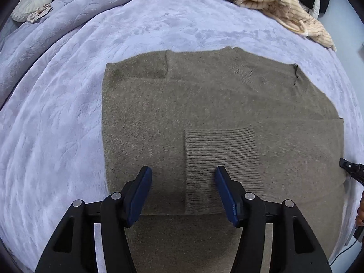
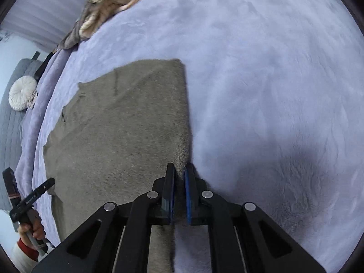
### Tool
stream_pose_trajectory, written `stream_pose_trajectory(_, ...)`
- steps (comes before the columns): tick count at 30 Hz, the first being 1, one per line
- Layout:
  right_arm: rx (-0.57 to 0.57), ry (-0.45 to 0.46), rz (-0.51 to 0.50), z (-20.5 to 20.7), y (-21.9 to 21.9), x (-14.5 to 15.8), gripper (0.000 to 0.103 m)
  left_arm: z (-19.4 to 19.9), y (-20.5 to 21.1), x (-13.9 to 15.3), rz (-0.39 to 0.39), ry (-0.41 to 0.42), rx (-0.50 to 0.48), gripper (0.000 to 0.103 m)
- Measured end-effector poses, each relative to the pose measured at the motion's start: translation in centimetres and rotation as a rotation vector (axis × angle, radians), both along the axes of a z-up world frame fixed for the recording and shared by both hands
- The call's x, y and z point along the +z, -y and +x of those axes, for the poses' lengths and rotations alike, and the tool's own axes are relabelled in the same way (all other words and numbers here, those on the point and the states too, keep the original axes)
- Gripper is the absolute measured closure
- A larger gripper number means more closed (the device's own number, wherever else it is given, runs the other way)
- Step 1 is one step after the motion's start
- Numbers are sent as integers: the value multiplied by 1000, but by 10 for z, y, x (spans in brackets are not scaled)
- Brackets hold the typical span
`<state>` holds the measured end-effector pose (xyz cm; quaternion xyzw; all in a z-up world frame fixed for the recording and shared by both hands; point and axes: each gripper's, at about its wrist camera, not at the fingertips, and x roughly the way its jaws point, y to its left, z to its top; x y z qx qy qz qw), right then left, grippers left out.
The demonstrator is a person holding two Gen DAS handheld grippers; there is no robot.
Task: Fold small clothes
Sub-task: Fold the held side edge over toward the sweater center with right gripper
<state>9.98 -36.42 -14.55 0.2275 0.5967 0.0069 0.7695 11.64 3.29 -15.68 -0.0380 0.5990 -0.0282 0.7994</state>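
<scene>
Now olive knit sweater [image 1: 204, 104] flat on lilac bedspread [image 1: 68, 136]. Right gripper [image 2: 179, 170] pinched on its side edge; left gripper [image 1: 182, 173] agape over ribbed cuff [image 1: 220, 159], nothing held.

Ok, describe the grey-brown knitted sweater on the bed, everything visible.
The grey-brown fuzzy knitted sweater lies flat on the lavender plush blanket, partly folded into a rough rectangle, one ribbed cuff laid across its front. The right claw is shut on its right edge; the open left claw hovers over the cuff.
</scene>
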Motion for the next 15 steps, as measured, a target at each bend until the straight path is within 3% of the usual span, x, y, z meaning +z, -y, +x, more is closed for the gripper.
stream_pose_trajectory(2,-11,20,26,-4,4,-3,95,-3,-5,0,10,10,-2,43)
stream_pose_trajectory(8,27,25,-81,-10,-6,12,94,-12,-25,5,92,-12,18,43)
stream_pose_trajectory(12,-7,37,-121,-22,-9,32,90,-15,-29,16,61,-3,39,43)
stream_pose_trajectory(15,2,63,-93,-30,-20,47,90,-15,-22,21,48,9,39,43)
